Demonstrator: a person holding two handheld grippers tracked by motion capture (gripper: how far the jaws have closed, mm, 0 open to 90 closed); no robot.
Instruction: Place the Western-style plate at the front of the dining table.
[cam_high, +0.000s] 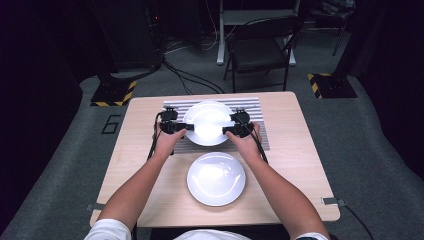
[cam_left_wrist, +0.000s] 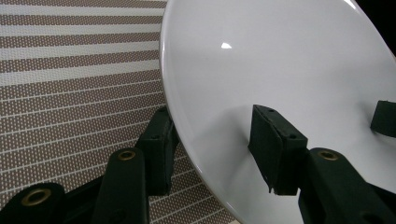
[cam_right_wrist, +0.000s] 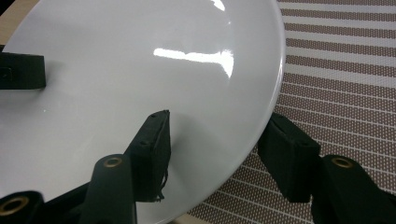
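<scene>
The far white plate (cam_high: 208, 122) sits between the two claws, over the striped placemat (cam_high: 260, 131). The left claw (cam_high: 184, 127) straddles the plate's left rim: one jaw above on the plate's face, one below at the rim's edge, jaws partly closed. The right claw (cam_high: 227, 130) straddles the opposite rim likewise. Whether the pads press on the plate cannot be told. Judged status: both claws are placed for a two-sided grip; lifting and placing remain. A second white plate (cam_high: 216, 178) lies on the counter (cam_high: 300, 165), nearer the person than both claws, untouched.
</scene>
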